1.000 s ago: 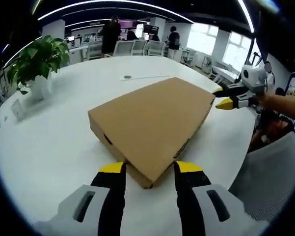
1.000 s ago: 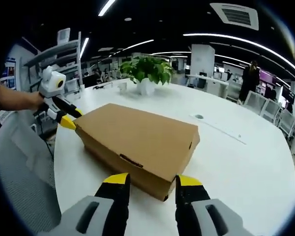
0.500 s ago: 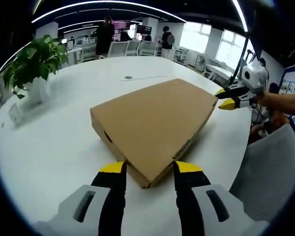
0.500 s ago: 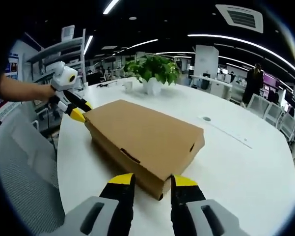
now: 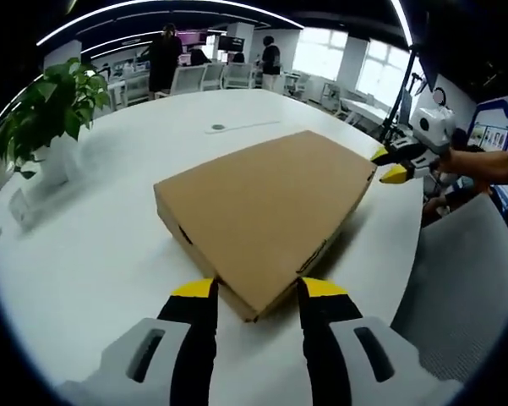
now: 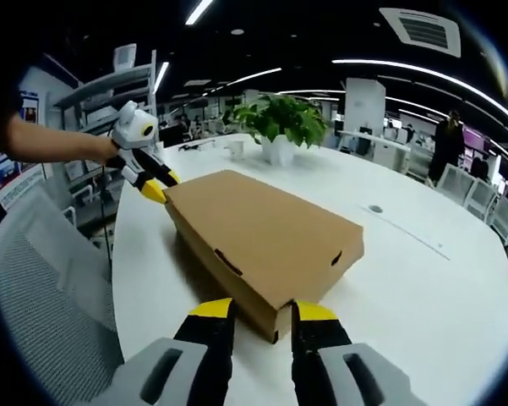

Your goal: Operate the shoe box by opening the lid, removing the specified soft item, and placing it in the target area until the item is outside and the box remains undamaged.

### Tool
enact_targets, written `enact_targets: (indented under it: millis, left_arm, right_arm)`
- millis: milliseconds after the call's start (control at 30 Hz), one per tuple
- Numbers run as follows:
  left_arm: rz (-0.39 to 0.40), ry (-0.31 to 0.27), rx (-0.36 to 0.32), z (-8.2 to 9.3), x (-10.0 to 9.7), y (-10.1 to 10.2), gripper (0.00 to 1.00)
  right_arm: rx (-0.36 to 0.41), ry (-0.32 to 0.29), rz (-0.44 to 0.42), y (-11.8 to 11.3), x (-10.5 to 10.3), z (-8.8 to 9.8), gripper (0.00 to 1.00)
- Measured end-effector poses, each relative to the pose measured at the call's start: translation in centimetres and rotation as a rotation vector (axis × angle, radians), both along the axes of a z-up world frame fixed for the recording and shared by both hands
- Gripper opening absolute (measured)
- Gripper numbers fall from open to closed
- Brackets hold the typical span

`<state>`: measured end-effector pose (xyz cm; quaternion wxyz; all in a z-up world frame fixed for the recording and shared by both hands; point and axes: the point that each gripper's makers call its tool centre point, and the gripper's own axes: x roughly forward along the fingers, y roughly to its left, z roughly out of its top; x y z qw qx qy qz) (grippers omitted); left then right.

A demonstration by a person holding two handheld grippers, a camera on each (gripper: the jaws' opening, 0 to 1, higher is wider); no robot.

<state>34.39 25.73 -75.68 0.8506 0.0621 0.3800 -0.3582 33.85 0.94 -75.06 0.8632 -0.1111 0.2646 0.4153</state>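
Note:
A closed brown cardboard shoe box (image 5: 266,207) (image 6: 266,233) lies flat on a round white table (image 5: 93,254). In the left gripper view my left gripper (image 5: 258,292) is open, its yellow-tipped jaws straddling the box's near corner. It also shows in the right gripper view, where the left gripper (image 6: 158,184) sits at the box's far-left corner. My right gripper (image 6: 263,311) has its jaws pressed against both sides of the opposite corner. The left gripper view shows the right gripper (image 5: 396,167) at the box's far-right corner, held by a hand. What the box holds is hidden.
A potted green plant (image 5: 46,106) (image 6: 281,125) stands on the table beyond the box. A grey mesh chair (image 5: 465,288) (image 6: 42,313) sits at the table's edge. A small round disc (image 5: 218,128) lies on the far tabletop. People stand in the office behind.
The right gripper's jaws have narrowed onto the box corner. Both views have shifted slightly with the hands. The left gripper's jaws keep the same gap.

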Motion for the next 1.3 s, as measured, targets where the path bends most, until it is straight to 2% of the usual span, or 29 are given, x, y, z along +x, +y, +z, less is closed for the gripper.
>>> enact_targets:
  millis: [200,500,800,967,1067,1167,1300]
  left_arm:
    - [-0.027,0.000,-0.004,0.0,-0.3,1.0,0.38]
    - [-0.035,0.004,-0.009,-0.1,-1.1,2.0,0.36]
    - [-0.061,0.034,0.021,-0.1,-3.0,3.6,0.35]
    - [-0.056,0.037,0.022,-0.2,-3.9,4.4,0.35]
    - [-0.051,0.053,0.028,0.0,-4.4,4.7,0.35]
    - [-0.079,0.053,0.055,0.6,-4.8,4.8,0.34]
    - [-0.068,0.053,0.030,1.4,-4.7,5.0,0.33]
  right_arm:
    - [0.002,-0.003,0.015,0.8,-1.0,0.0,0.18]
    - [0.017,0.009,0.025,1.7,-2.3,0.0,0.18]
    - [0.033,0.013,0.082,3.2,-4.5,0.0,0.15]
    - [0.045,0.020,0.087,3.8,-5.0,0.0,0.13]
    - [0.059,0.022,0.099,4.0,-5.3,0.3,0.12]
    - [0.072,0.015,0.100,3.9,-5.1,1.0,0.11]
    - [0.095,0.001,0.102,3.8,-5.0,2.2,0.11]
